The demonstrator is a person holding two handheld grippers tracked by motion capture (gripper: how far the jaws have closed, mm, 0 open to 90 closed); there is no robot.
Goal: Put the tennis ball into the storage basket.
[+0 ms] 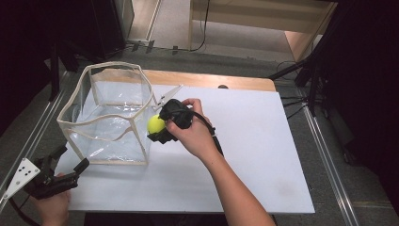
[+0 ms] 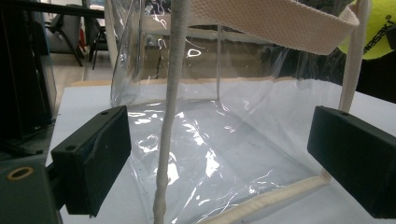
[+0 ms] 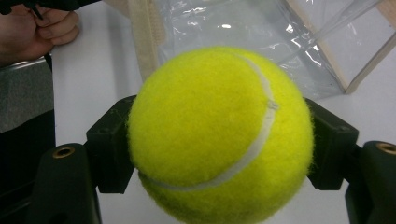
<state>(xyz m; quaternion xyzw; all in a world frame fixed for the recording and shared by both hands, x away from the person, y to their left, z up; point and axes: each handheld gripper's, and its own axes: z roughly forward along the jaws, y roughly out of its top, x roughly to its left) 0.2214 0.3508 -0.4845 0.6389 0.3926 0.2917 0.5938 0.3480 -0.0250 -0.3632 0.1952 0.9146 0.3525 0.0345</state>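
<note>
Lower left of frame: left gripper point(image 1: 70, 170), jaws wide apart, holding nothing, near bag corner. Left of centre: clear plastic bag point(image 1: 110, 115), upright on white table point(image 1: 254, 155). Centre: right gripper point(image 1: 159, 126) clamping tennis ball point(image 1: 155, 124), just beside bag's right edge.

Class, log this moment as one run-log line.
right gripper: shut on yellow tennis ball | left gripper: open, facing clear plastic bag | ball: outside bag

Looks like a lab/recording setup: white board as bench point(image 1: 244, 155) on a metal rail frame point(image 1: 329, 160), black curtains point(image 1: 371, 70) at the sides, cables point(image 1: 205, 28) on grey floor, chairs point(image 2: 81, 35) in bkgd.
</note>
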